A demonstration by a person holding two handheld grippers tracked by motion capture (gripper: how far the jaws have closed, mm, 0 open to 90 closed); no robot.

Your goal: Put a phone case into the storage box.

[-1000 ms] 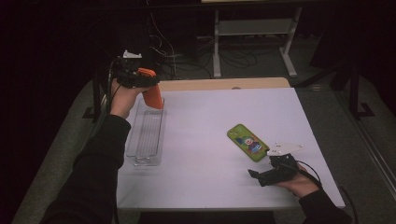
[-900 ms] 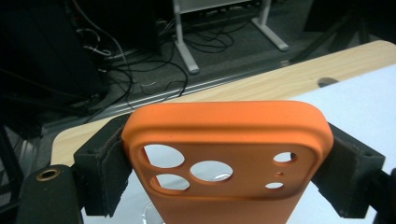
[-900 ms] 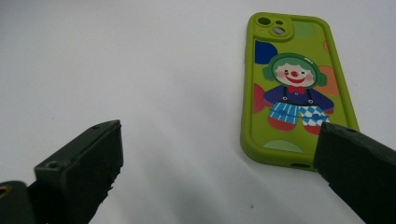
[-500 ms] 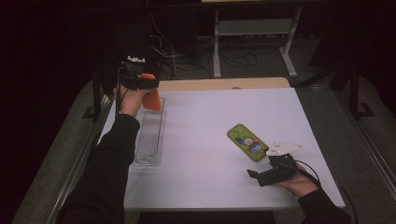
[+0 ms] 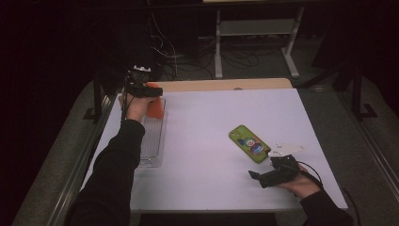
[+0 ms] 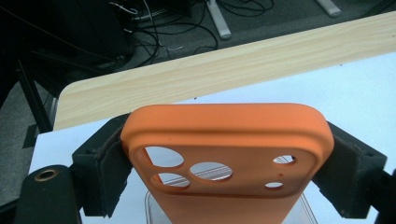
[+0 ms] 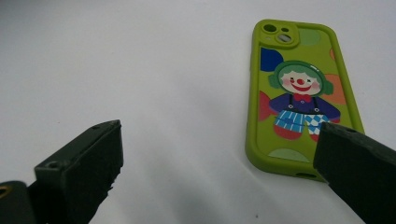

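An orange phone case (image 5: pixel 156 107) with camera holes (image 6: pixel 229 140) stands upright between the jaws of my left gripper (image 5: pixel 149 91), over the far end of a clear plastic tray (image 5: pixel 151 139). In the left gripper view the pads (image 6: pixel 105 158) press on the case's two long sides; the jaws have just eased open slightly. A green phone case (image 5: pixel 249 142) with a clown picture (image 7: pixel 299 93) lies flat on the white table. My right gripper (image 5: pixel 257 179) rests on the table just in front of it, open, and nothing lies between its jaws (image 7: pixel 219 163).
The white tabletop (image 5: pixel 211 127) ends at a wooden strip (image 5: pixel 226 84) along its far edge. Beyond it are cables and a metal stand (image 5: pixel 254 42) on a dark floor. The tray runs along the table's left edge.
My left hand has come down with the orange case, from above the table's far left corner to just over the tray's far end. The right gripper has stayed put.
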